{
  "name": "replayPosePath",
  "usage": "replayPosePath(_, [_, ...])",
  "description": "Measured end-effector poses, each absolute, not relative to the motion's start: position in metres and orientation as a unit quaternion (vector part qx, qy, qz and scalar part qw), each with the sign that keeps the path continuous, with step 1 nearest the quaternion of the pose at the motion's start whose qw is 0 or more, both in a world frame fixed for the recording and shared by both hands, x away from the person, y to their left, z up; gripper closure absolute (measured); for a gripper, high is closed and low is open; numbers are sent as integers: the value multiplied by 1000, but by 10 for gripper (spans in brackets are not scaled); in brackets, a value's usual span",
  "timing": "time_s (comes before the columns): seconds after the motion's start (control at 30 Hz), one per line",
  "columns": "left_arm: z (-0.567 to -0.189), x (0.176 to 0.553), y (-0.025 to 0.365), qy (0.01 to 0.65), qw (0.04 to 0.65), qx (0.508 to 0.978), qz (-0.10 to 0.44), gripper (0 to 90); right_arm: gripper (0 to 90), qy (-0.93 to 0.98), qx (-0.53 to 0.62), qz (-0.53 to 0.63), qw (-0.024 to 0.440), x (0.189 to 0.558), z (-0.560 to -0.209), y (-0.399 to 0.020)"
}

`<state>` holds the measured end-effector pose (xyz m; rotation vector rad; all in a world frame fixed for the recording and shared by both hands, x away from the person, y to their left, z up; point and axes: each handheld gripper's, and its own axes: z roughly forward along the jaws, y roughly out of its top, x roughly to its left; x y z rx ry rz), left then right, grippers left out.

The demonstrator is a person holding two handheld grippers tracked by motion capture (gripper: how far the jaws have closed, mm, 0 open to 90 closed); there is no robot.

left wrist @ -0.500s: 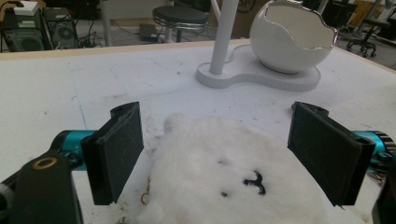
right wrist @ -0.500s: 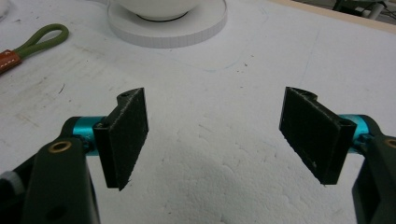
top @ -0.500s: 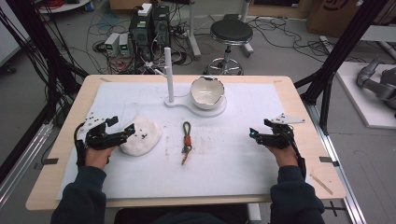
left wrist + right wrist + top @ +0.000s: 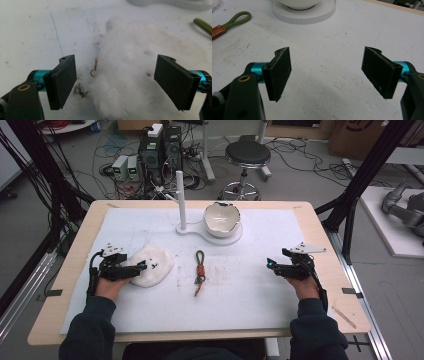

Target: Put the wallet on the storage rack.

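White fluffy pouch [image 4: 150, 265]: soft, long-napped fur, rounded and lumpy in outline, lying flat on the left part of the table's white foam mat [image 4: 260, 285]; in the left gripper view a small brass-coloured hook [image 4: 94, 70] shows at its edge, with a few dark specks in the pile. Left gripper [image 4: 134, 268]: black frame with teal fittings, flat rectangular matte-black pads; its jaws stand wide apart on either side of the near end of the pouch, the pads not pressing the fur. Right gripper [image 4: 271, 265]: same build, jaws likewise spread wide with nothing between them, held over bare mat at the right side of the table, well apart from the pouch. Mat: white, pebbled foam surface, scuffed and stained brownish near the middle, with faint blue pen lines. Lanyard strap [image 4: 199, 272]: olive-green cord loop, tan stitched leather band and a dark end, lying straight near the mat's centre, between the two grippers. Stand [image 4: 200, 229]: white flat base of two joined rounded lobes, with a slim upright white post [image 4: 181, 200] on the smaller one. Bowl [image 4: 221, 218]: glossy white, with an uneven, jagged rim, seated on the larger lobe. Table [image 4: 75, 265]: pale wood edge showing around the mat.
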<state>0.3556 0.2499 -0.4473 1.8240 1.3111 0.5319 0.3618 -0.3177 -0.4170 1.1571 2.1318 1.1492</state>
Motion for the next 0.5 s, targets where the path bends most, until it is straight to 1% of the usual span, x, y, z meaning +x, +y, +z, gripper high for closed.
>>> replayPosePath(0.07, [-450, 357, 250, 524, 398, 725, 202, 181, 241, 773, 420, 417, 227, 362, -417, -318])
replayPosePath(0.17, [-451, 358, 253, 528, 407, 722, 187, 188, 242, 777, 418, 412, 228, 361, -417, -315])
replayPosePath(0.2, [-451, 358, 254, 524, 409, 725, 180, 210, 242, 778, 417, 412, 227, 360, -417, -314])
replayPosePath(0.23, [-451, 358, 253, 517, 414, 729, 173, 331, 244, 780, 412, 412, 228, 359, -416, -312])
replayPosePath(0.27, [-451, 357, 252, 510, 415, 734, 168, 375, 245, 780, 412, 412, 229, 358, -416, -311])
replayPosePath(0.33, [-451, 357, 252, 520, 412, 731, 161, 387, 244, 781, 409, 412, 230, 359, -416, -310])
replayPosePath(0.4, [-450, 357, 256, 527, 419, 724, 153, 497, 245, 783, 409, 410, 227, 360, -417, -308])
replayPosePath(0.43, [-450, 356, 258, 528, 420, 722, 153, 497, 245, 783, 409, 410, 227, 360, -417, -308])
replayPosePath(0.47, [-449, 356, 261, 531, 426, 717, 151, 591, 246, 785, 408, 408, 224, 360, -417, -306])
replayPosePath(0.5, [-448, 355, 263, 532, 433, 712, 152, 591, 246, 785, 408, 408, 224, 360, -417, -306])
